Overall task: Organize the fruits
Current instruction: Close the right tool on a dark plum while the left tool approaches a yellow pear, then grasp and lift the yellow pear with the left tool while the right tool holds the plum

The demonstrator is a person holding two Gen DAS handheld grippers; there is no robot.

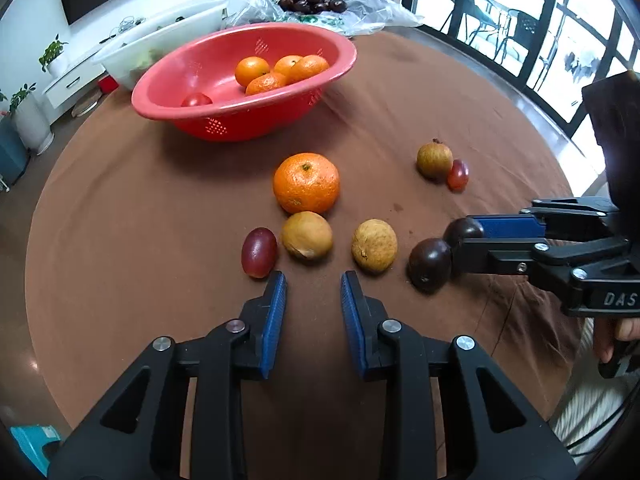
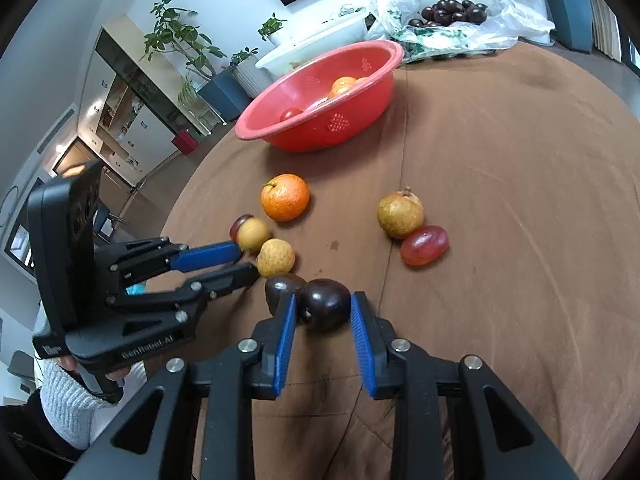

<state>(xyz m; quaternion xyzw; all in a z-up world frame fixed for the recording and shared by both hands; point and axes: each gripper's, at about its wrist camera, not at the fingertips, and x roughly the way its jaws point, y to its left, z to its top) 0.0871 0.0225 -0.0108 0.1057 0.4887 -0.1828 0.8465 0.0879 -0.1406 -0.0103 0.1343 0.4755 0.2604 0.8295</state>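
Fruits on table [image 1: 120, 200]: 1 orange [image 1: 306, 182], 3 longans; left gripper [image 1: 313, 292] released, right gripper [image 2: 323, 312] grasping plum [image 2: 325, 309].

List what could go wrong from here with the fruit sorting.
1. The right gripper grips one dark plum while a second plum touches it; lifting may roll the second one away.
2. The left gripper stands open and empty near a yellow-brown fruit and a red grape; a nudge could send them rolling.
3. The two grippers work close together and might collide.
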